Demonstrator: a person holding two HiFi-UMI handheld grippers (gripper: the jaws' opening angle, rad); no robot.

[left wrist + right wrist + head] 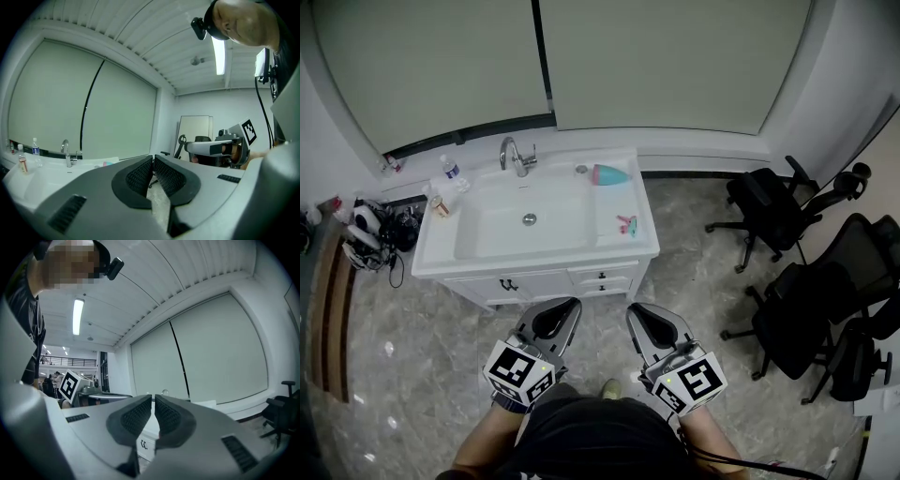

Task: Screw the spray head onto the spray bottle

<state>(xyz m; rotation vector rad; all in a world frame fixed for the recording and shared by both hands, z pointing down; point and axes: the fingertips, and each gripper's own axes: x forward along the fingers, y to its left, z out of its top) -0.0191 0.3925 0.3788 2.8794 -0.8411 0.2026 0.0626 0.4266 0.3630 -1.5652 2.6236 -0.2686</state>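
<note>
A teal spray bottle (609, 174) lies on its side at the back right of the white vanity top (623, 248). The small pink and teal spray head (627, 225) rests apart from it, on the right ledge nearer me. Both grippers hover over the floor in front of the vanity, well short of it. My left gripper (571, 304) (153, 157) is shut with nothing between its pads. My right gripper (633, 308) (153, 397) is also shut and empty. They point at the vanity side by side. A teal speck (108, 163) on the counter shows in the left gripper view.
The basin has a chrome faucet (516, 155) at the back. A water bottle (450, 169) and a small bottle (439, 204) stand at its left corner. Black office chairs (773, 211) (825, 314) crowd the right. Bags and cables (375, 234) lie left of the vanity.
</note>
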